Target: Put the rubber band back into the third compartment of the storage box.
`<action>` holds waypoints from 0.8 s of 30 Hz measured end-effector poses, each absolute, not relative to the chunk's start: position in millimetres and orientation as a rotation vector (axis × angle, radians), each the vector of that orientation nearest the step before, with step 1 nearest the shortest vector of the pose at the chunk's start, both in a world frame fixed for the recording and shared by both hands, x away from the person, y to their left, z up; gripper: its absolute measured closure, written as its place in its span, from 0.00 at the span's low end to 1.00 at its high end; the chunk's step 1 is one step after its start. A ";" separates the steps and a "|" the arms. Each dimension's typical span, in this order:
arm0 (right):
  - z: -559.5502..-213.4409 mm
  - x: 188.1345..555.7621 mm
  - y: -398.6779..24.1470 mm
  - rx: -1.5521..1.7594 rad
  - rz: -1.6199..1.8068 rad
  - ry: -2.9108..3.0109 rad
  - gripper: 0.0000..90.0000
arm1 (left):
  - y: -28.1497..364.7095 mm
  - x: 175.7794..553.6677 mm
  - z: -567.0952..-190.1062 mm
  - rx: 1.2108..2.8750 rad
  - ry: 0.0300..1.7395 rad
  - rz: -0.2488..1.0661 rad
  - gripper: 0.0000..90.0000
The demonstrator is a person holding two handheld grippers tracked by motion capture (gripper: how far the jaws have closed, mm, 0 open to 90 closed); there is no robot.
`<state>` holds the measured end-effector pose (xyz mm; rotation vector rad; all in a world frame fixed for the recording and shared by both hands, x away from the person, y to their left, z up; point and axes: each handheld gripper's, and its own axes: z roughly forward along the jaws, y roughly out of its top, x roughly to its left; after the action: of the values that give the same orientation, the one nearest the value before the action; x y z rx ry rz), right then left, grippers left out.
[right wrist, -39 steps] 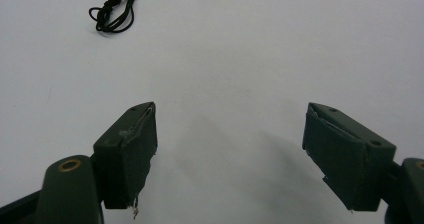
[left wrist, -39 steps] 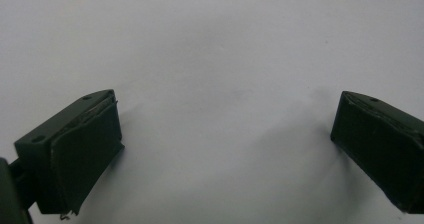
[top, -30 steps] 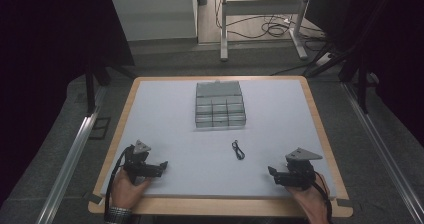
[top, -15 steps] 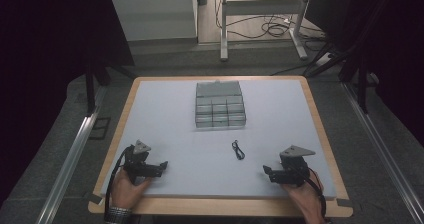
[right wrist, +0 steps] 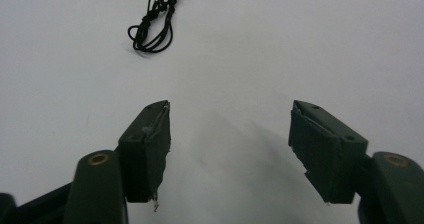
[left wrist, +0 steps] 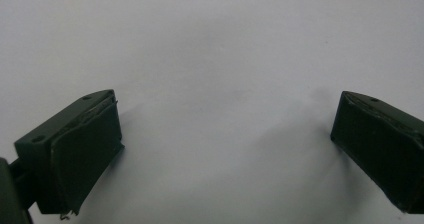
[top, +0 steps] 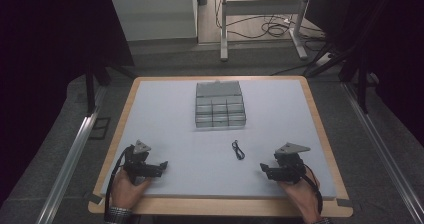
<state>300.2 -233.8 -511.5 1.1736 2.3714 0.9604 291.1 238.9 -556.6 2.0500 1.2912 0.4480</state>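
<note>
high view gives us the white table [top: 165,109], the grey compartment box [top: 220,104] at twelve o'clock, our left gripper [top: 159,167] and right gripper [top: 266,170] both wide open and empty, and the thin black cord [top: 238,149] between, which might slip a pinch; no writing legible.

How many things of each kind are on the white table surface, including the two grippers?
Grippers: 2, left gripper and right gripper, both open.
Compartment boxes: 1, grey organizer box.
Cords: 1, small black cord.
Total: 4.
</note>
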 end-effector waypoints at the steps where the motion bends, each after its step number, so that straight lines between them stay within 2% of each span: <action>1: -510.9 302.0 -231.4 1.171 0.962 2.384 0.40 | 238.9 291.1 -556.6 2.050 1.291 0.448 0.00; 24: -506.0 328.6 -195.7 1.118 0.972 2.509 0.57 | 239.0 291.1 -556.6 2.051 1.291 0.448 0.00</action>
<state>328.6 -195.7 -506.0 1.1184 2.5092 0.9724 291.1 239.0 -556.6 2.0509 1.2909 0.4484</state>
